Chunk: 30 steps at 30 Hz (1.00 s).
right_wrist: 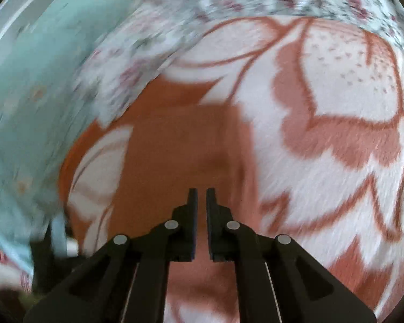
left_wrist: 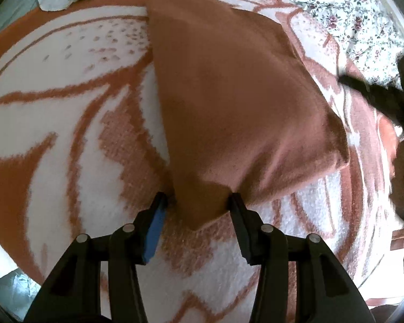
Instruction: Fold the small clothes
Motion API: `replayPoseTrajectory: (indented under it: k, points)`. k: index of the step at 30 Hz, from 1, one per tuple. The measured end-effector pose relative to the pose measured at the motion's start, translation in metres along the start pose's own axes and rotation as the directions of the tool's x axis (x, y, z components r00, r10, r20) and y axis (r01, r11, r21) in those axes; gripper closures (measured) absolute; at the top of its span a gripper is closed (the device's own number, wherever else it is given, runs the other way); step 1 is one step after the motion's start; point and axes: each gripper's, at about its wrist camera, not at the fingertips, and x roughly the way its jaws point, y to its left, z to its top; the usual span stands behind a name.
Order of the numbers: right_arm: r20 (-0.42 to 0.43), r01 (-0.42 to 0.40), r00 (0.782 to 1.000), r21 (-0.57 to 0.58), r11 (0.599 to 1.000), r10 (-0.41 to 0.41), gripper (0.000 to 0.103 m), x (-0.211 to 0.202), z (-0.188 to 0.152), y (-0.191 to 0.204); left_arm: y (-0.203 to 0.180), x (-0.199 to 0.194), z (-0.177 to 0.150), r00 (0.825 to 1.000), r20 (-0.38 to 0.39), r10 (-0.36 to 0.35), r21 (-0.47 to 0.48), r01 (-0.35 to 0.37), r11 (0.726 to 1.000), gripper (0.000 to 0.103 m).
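A small rust-brown garment lies folded on an orange-and-white patterned blanket. My left gripper is open, its fingers on either side of the garment's near corner, which lies between them on the blanket. In the right wrist view the same brown garment lies ahead, blurred by motion. My right gripper hovers over it with its fingers nearly together and nothing visible between them. It also shows as a dark shape at the right edge of the left wrist view.
A floral sheet lies along the far and right side of the blanket. A pale teal cloth lies to the left in the right wrist view. The blanket's edge falls away at the lower left.
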Motion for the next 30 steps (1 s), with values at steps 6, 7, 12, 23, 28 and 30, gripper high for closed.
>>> replayPoseTrajectory:
  k: [6, 7, 12, 23, 28, 30]
  points:
    - [-0.196, 0.175, 0.965, -0.006, 0.985, -0.173, 0.1, 0.031, -0.07, -0.031, 0.0, 0.006, 0.0, 1.0, -0.005, 0.021, 0.009, -0.021, 1.0, 0.051]
    - [-0.17, 0.141, 0.976, 0.035, 0.989, -0.133, 0.101, 0.031, -0.074, -0.041, -0.001, 0.007, -0.001, 1.0, -0.006, 0.029, 0.017, -0.028, 0.999, 0.051]
    - [-0.141, 0.172, 0.975, -0.013, 0.985, -0.172, 0.102, 0.026, -0.074, -0.035, -0.001, 0.007, -0.004, 0.999, -0.013, 0.042, 0.017, -0.042, 0.999, 0.05]
    - [-0.125, 0.177, 0.977, 0.052, 0.983, -0.17, 0.102, 0.016, -0.079, -0.038, -0.012, -0.004, -0.007, 0.987, -0.064, 0.149, 0.111, -0.141, 0.984, 0.052]
    - [-0.125, 0.22, 0.97, 0.088, 0.971, -0.209, 0.102, 0.014, -0.086, -0.03, -0.018, -0.012, -0.004, 0.987, -0.072, 0.144, 0.222, -0.125, 0.967, 0.051]
    - [-0.122, 0.244, 0.965, 0.098, 0.965, -0.231, 0.101, 0.013, -0.087, -0.027, -0.022, -0.017, -0.004, 0.988, -0.077, 0.135, 0.263, -0.111, 0.958, 0.051]
